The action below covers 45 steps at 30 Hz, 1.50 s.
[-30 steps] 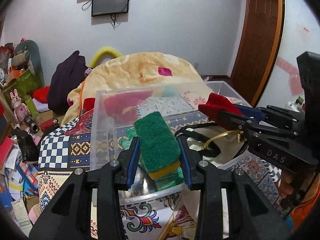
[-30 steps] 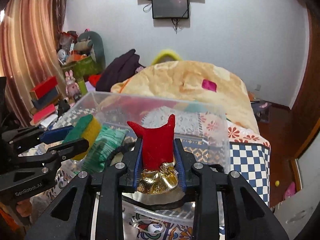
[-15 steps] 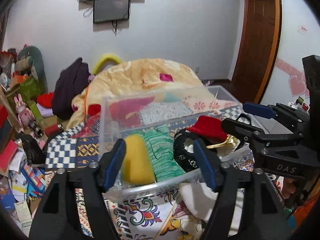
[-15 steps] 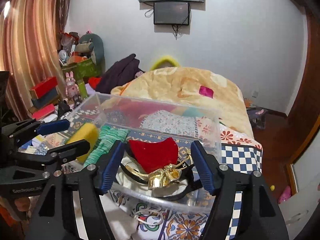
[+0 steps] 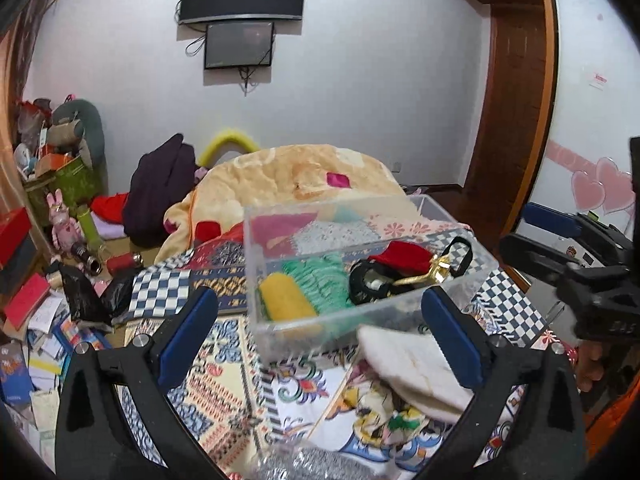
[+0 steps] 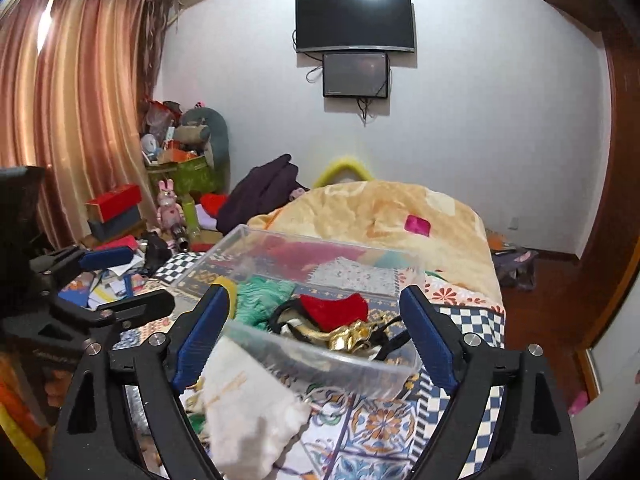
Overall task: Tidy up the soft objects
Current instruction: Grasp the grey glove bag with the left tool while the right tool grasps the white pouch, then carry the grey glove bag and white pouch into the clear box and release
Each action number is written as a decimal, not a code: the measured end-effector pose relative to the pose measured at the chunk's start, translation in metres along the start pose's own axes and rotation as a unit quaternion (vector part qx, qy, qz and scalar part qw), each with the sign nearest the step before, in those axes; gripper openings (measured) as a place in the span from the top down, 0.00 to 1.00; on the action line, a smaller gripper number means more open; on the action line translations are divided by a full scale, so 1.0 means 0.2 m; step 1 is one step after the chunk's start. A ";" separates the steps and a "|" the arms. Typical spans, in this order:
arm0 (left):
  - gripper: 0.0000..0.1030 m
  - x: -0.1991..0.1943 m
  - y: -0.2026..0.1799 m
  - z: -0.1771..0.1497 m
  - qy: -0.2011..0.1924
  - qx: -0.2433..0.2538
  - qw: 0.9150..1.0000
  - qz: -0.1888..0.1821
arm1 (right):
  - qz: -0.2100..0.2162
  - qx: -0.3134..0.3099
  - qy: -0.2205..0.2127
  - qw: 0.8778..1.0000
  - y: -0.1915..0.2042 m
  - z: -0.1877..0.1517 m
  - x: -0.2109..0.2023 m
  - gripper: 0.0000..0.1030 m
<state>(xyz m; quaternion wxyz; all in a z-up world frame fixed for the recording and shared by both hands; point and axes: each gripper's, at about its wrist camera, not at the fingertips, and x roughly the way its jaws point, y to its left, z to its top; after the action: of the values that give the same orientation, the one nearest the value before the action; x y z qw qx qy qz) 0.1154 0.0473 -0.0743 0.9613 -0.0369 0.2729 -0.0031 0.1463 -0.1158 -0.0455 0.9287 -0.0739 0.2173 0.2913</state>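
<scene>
Just ahead of your right gripper (image 6: 316, 338), fingers spread wide and empty, the white cloth (image 6: 248, 404) lies in front of the clear box (image 5: 256, 264) holding the sponge (image 5: 286, 300), nearer it than your left gripper (image 5: 320, 334), also open.

Yellow sponge (image 5: 285, 302), green cloth (image 5: 322, 282) and red pouch (image 5: 401, 257) lie side by side inside the clear bin (image 5: 256, 276)

A curved black television (image 6: 354, 22) hangs high on the white wall, upper centre, a smaller screen (image 6: 356, 75) just below it. Striped orange curtains (image 6: 76, 112) fill the left. A pink rabbit toy (image 6: 167, 202) stands amid clutter at left.
</scene>
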 end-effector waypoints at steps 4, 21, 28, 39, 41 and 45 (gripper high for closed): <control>0.00 0.00 0.04 -0.09 0.013 0.003 1.000 0.013 | 0.004 -0.003 0.012 1.000 0.02 -0.07 0.00 0.16; 0.00 0.06 0.04 -0.50 0.104 0.003 0.994 0.015 | 0.051 0.030 0.120 0.991 0.11 -0.41 0.24 0.17; 0.00 0.07 0.04 -0.59 0.125 -0.007 0.992 0.014 | 0.072 0.048 0.133 0.987 0.11 -0.44 0.23 0.47; 0.20 0.05 0.02 -0.63 0.105 -0.004 0.994 0.004 | 0.084 0.062 0.115 0.988 0.08 -0.45 0.15 0.77; 0.27 0.04 0.02 -0.62 0.103 -0.006 0.995 -0.001 | 0.085 0.063 0.108 0.989 0.08 -0.44 0.13 0.78; 0.44 0.03 0.03 -0.61 0.101 -0.008 0.995 -0.002 | 0.085 0.064 0.093 0.990 0.09 -0.40 0.09 0.79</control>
<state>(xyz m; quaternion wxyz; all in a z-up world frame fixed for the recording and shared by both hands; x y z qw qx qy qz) 0.0561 0.0452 -0.1802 0.9284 -0.0449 0.3687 -0.0063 0.1205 -0.1135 -0.1261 0.8793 -0.0226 0.3259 0.3466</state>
